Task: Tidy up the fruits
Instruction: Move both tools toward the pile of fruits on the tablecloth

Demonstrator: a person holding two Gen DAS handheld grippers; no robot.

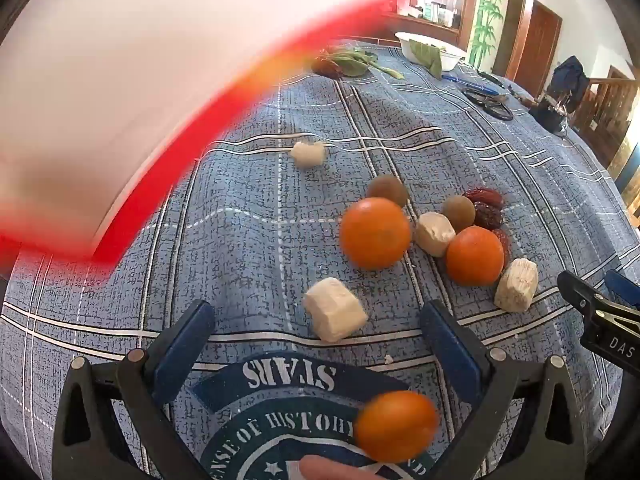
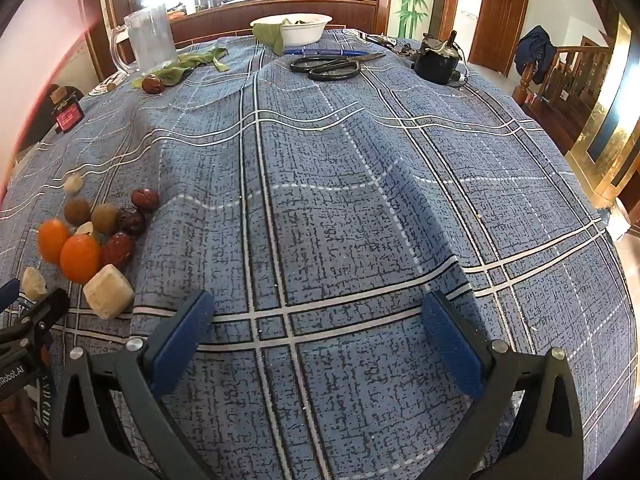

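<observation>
In the left wrist view my left gripper (image 1: 316, 340) is open over the blue checked cloth, with a white chunk (image 1: 334, 314) lying just ahead between its fingers. A blurred orange (image 1: 396, 426) sits low between the gripper's arms, beside a person's fingertip (image 1: 320, 468). Ahead lie two more oranges (image 1: 376, 232) (image 1: 474, 256), two brown round fruits (image 1: 386, 190), red dates (image 1: 486, 206) and more white chunks (image 1: 516, 284). My right gripper (image 2: 320, 328) is open over bare cloth, and the same fruit pile (image 2: 80, 258) is to its left.
A big blurred white thing with a red rim (image 1: 120, 100) fills the upper left of the left wrist view. At the far end stand a white bowl (image 2: 308, 28) with greens, scissors (image 2: 328, 68), a pen (image 2: 320, 52), a glass jug (image 2: 150, 38) and a black object (image 2: 436, 62).
</observation>
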